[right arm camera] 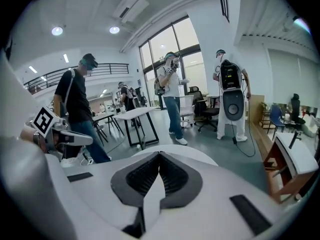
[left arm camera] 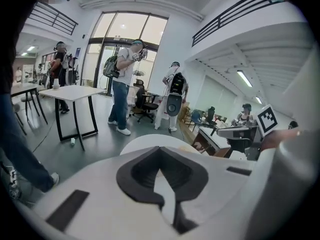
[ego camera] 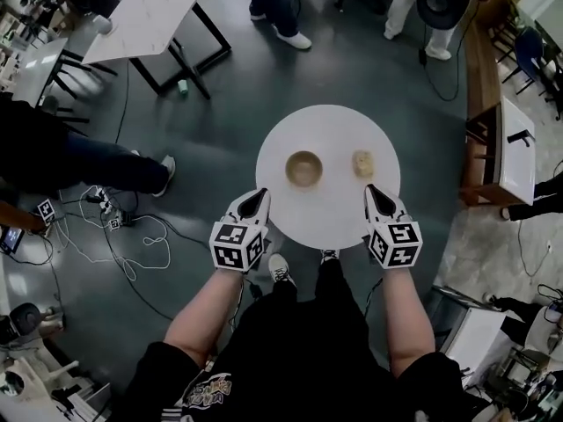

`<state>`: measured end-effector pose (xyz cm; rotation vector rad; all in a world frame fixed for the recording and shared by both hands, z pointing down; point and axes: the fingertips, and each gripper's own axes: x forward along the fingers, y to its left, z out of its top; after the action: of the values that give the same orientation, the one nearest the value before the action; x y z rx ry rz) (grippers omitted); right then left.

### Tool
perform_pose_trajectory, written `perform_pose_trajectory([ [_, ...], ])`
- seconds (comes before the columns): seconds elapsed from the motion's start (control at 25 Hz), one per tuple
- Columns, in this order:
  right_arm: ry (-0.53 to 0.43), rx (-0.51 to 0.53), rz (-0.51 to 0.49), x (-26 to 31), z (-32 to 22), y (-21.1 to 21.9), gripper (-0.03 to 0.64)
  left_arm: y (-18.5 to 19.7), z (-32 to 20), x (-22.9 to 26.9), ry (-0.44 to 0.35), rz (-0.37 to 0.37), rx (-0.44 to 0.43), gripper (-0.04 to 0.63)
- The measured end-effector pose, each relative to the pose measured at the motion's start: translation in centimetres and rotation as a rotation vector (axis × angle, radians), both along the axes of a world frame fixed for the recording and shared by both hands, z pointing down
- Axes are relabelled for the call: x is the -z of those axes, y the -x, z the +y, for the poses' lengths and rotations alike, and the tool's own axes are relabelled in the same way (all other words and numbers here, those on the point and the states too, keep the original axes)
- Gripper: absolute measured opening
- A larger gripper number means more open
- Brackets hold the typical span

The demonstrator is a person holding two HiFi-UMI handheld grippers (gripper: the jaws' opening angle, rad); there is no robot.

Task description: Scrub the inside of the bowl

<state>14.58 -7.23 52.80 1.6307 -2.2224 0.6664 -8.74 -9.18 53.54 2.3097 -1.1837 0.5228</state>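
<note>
**Both jaws closed and empty at the near edge of the counter**

Nearest the camera, the person's bare forearms reach forward, a gripper in each hand. The left gripper (ego camera: 258,197) points at the near-left edge of the round white counter (ego camera: 327,128), and the right gripper (ego camera: 376,192) points at the near-right edge. In each gripper's own view the jaws stand together with nothing between them — only the white counter top shows beyond the tips.

Further in, the bowl (ego camera: 304,168) stands upright just left of the counter's middle, clear of both grippers. A pale sponge-like pad (ego camera: 362,163) lies to its right, nearer the right edge and apart from the bowl.

Beyond the counter lies grey floor — loose cables (ego camera: 132,236) to the left, a white rectangular table (ego camera: 149,16) at far left, and standing people's legs (ego camera: 280,7) at the far side.
</note>
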Motion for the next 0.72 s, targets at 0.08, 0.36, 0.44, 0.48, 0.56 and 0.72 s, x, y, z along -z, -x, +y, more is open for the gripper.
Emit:
perform_pose_trajectory([
  [0.08,-0.019,-0.006,-0.010,1.3,1.4,1.2,0.021,0.4,1.4,0.9,0.000,0.014,-0.017,0.006],
  [0.36,-0.065,-0.030,-0.049,5.0,5.8,5.2,0.021,1.2,5.1,3.9,-0.017,0.056,-0.077,0.005],
  [0.44,-0.064,-0.037,-0.059,5.4,7.0,6.1,0.021,1.4,6.1,4.1,-0.010,0.072,-0.094,0.005],
  [0.48,-0.063,-0.036,-0.063,5.6,7.5,6.6,0.021,1.6,6.6,4.2,-0.006,0.078,-0.100,0.005],
  [0.56,-0.060,-0.031,-0.068,5.9,8.4,7.6,0.021,2.0,7.3,4.4,0.002,0.086,-0.110,0.006],
  [0.72,-0.063,-0.020,-0.074,6.6,10.1,9.8,0.021,2.4,8.9,4.9,0.011,0.097,-0.143,0.005],
])
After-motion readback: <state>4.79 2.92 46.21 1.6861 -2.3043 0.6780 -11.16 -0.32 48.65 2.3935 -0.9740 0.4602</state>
